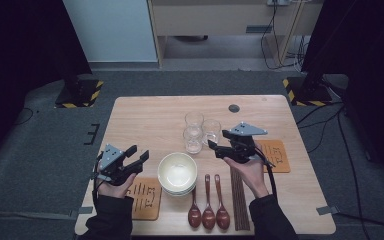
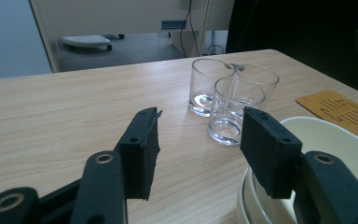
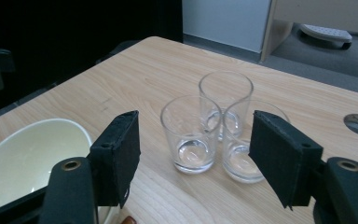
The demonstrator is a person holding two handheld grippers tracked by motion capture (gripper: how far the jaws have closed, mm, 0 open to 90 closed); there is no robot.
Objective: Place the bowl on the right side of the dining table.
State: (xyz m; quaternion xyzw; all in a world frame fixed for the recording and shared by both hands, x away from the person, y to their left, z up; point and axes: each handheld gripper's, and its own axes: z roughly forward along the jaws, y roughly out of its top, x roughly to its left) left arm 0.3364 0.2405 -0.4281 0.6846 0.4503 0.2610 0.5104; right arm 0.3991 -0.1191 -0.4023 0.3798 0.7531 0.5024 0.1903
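Three clear drinking glasses (image 1: 196,131) stand bunched together at the middle of the wooden table (image 1: 145,117). My right gripper (image 1: 219,140) hovers just right of them, open, jaws pointing at the cluster. Its own view has the front glass (image 3: 191,135), the rear glass (image 3: 226,95) and the right glass (image 3: 240,156) beyond the open right gripper (image 3: 193,140), with nothing between the pads. My left gripper (image 1: 139,153) is open over the table's left front, beside the cream bowls (image 1: 177,172). From the left gripper (image 2: 200,140) the glasses (image 2: 226,112) stand farther off.
A stack of cream bowls (image 2: 326,140) sits front centre. Three brown spoons (image 1: 208,207) and dark chopsticks (image 1: 238,200) lie before it. Wooden coasters lie at the front left (image 1: 147,200) and at the right (image 1: 278,155). A round cable hole (image 1: 234,108) is near the far edge.
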